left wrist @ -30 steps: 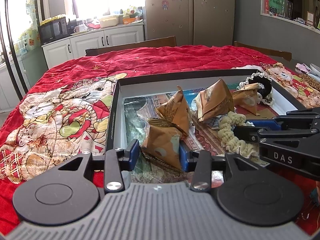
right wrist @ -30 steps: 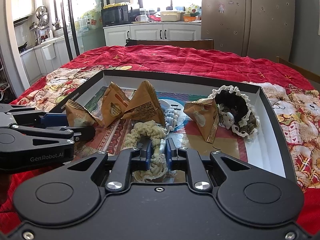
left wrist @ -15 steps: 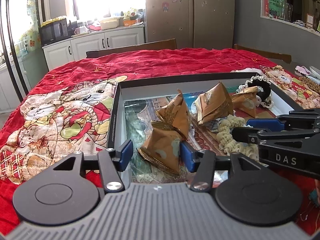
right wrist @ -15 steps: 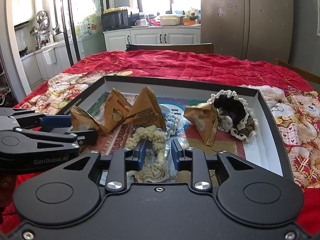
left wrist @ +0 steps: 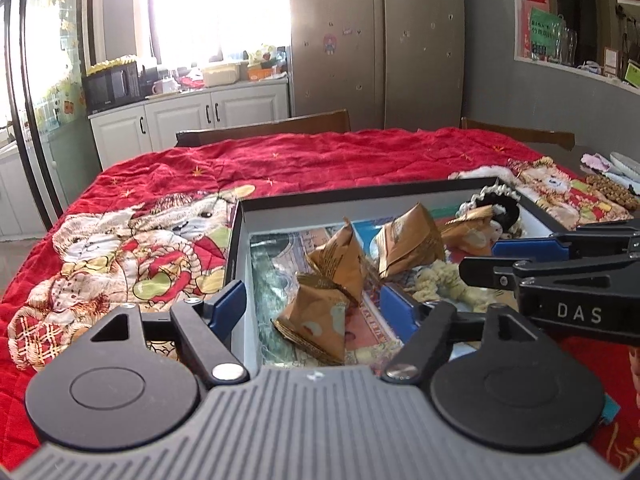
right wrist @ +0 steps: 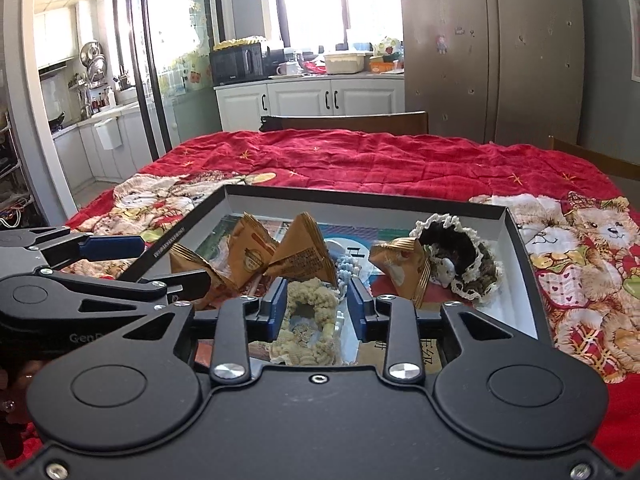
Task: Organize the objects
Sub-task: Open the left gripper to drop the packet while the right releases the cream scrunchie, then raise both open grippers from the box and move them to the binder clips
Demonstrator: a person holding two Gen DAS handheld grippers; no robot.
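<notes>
A shallow black-rimmed box (left wrist: 360, 194) (right wrist: 360, 196) lies on the red quilt. In it lie several brown pyramid snack packets, a cream scrunchie (right wrist: 310, 306) (left wrist: 442, 282), a pale blue scrunchie (right wrist: 344, 270) and a black lace-edged scrunchie (right wrist: 452, 250) (left wrist: 502, 212). My left gripper (left wrist: 314, 306) is open, its jaws wide apart on either side of the nearest packet (left wrist: 316, 322), which lies free in the box. My right gripper (right wrist: 318, 308) is open around the cream scrunchie, which rests on the box floor.
The red bear-print quilt (left wrist: 140, 240) covers the table around the box. Wooden chair backs (right wrist: 348, 122) stand at the far edge. Small items (left wrist: 612, 190) lie at the right edge of the table. Kitchen cabinets and a fridge stand behind.
Both grippers have opened. The left let go of the nearest brown packet and the right let go of the cream scrunchie. Both have drawn back and up a little.
</notes>
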